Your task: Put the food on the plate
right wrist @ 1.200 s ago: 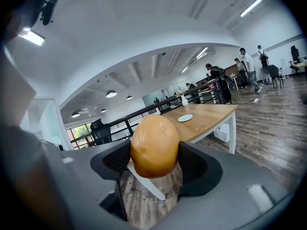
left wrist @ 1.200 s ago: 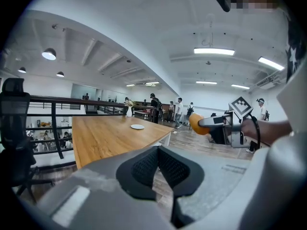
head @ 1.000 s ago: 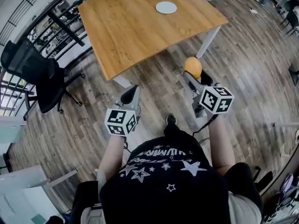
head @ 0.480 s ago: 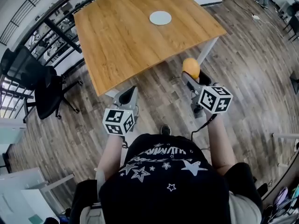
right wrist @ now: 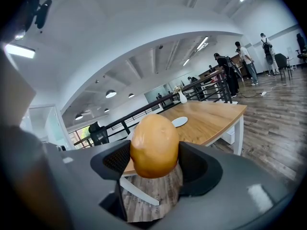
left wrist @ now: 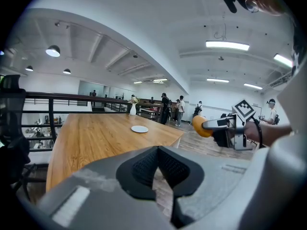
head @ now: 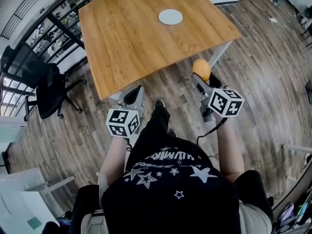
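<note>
No text can be read; the lettering printed on the person's shirt [head: 168, 177] is upside down and too distorted to decipher.

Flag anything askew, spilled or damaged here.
Nothing stands out. The plate sits flat and bare on the table; the right gripper holds the orange-brown food intact, short of the table.

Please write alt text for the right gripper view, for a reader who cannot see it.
The right gripper holds a round orange-brown food item between its jaws. Beyond it stands a wooden table with a white plate on it.
</note>
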`<state>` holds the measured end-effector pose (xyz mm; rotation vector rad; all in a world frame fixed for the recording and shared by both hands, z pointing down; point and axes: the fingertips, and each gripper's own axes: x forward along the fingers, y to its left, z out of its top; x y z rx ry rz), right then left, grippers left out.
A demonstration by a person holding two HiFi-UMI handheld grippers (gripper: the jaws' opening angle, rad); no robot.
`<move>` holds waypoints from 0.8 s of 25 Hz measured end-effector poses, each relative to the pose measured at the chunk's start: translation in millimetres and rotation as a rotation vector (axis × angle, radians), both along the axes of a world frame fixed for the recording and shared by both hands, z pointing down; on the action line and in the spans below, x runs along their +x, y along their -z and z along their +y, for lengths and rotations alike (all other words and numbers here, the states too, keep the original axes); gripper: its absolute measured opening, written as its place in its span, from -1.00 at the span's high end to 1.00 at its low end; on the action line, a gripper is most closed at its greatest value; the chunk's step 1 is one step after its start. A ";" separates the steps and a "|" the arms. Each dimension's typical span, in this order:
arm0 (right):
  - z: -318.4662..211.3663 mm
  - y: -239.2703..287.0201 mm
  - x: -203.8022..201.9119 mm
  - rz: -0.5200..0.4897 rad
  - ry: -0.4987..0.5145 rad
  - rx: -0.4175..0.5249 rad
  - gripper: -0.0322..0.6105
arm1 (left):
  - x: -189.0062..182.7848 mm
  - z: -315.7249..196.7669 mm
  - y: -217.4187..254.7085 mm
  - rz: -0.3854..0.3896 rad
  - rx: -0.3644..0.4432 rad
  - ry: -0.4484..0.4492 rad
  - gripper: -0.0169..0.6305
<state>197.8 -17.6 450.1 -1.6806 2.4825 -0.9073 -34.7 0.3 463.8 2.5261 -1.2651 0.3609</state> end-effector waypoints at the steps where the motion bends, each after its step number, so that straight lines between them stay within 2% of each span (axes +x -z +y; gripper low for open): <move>1: -3.8 -1.3 -0.5 0.001 0.001 -0.004 -0.09 | -1.0 -4.8 -1.2 0.002 -0.003 0.002 0.94; 8: -57.3 0.9 12.5 0.033 -0.023 -0.014 -0.09 | 1.5 -69.5 -5.3 0.047 -0.017 0.014 0.94; 20: -180.0 -8.3 15.4 0.066 -0.031 -0.068 -0.09 | 16.6 -203.6 -4.2 0.078 -0.024 -0.010 0.94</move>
